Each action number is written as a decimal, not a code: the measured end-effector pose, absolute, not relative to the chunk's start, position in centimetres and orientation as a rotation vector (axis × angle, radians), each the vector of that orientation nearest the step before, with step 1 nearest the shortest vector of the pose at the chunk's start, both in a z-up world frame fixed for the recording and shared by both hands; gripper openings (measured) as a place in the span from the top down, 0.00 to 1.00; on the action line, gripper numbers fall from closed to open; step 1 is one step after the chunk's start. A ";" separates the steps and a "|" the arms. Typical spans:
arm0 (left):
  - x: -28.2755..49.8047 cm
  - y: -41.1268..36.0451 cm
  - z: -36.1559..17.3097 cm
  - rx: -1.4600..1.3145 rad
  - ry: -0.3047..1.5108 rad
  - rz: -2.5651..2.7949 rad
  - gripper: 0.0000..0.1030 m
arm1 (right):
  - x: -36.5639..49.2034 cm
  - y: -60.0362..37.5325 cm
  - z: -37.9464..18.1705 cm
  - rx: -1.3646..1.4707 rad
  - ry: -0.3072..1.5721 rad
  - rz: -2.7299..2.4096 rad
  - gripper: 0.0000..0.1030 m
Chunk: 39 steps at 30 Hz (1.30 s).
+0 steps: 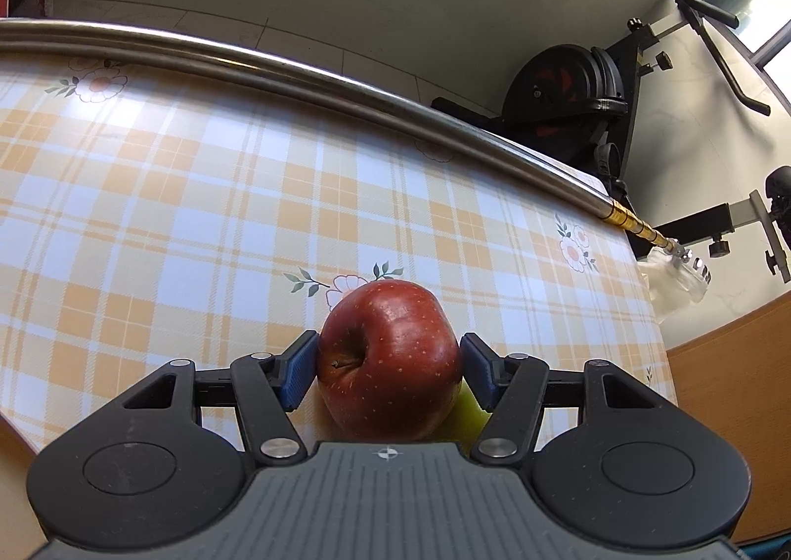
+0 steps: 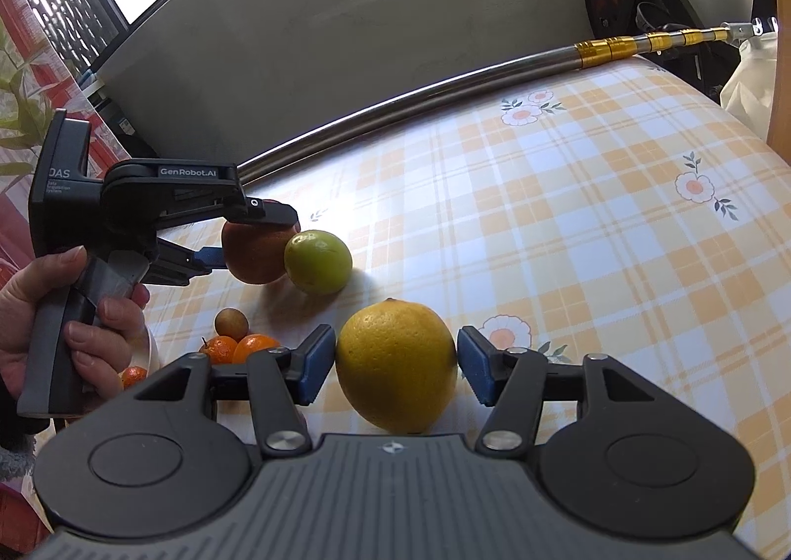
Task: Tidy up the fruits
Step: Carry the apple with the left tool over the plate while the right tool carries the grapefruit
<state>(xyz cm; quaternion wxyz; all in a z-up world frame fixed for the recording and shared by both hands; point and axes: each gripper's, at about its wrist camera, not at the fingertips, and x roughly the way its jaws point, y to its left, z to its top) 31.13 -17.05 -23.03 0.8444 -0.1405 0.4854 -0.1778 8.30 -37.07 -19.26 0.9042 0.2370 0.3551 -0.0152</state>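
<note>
Checked surface (image 1: 197,194) below, I'd hold my left gripper (image 1: 389,365) jaws firmly clamped on the apple (image 1: 390,357) while closing the right gripper (image 2: 390,369) jaws, now open, squarely around the lemon (image 2: 395,362).

A glossy red apple (image 1: 390,362), a dimpled matt lemon (image 2: 395,365) and a brushed metal pole (image 1: 296,78) are seen on the smooth checked counter (image 1: 173,194).

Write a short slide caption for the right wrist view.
Right tool straddles a yellow lemon on the checked tablecloth.

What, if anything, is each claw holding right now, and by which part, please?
Left claw grips the red apple by its sides. Right claw brackets the lemon, but gaps show: not held.
</note>
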 end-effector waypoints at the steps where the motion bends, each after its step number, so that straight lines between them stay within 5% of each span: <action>1: 30.9 -16.9 -22.8 -0.291 1.018 -0.379 0.38 | 8.2 -37.1 -19.4 0.495 0.736 -0.031 0.42; 24: 24.1 -6.0 -15.9 -0.204 0.914 -0.415 0.38 | 8.6 -34.1 -17.6 0.458 0.718 -0.017 0.44; 39: 24.0 1.9 -16.9 -0.191 0.922 -0.316 0.38 | 11.7 -26.4 -15.3 0.343 0.726 0.134 0.44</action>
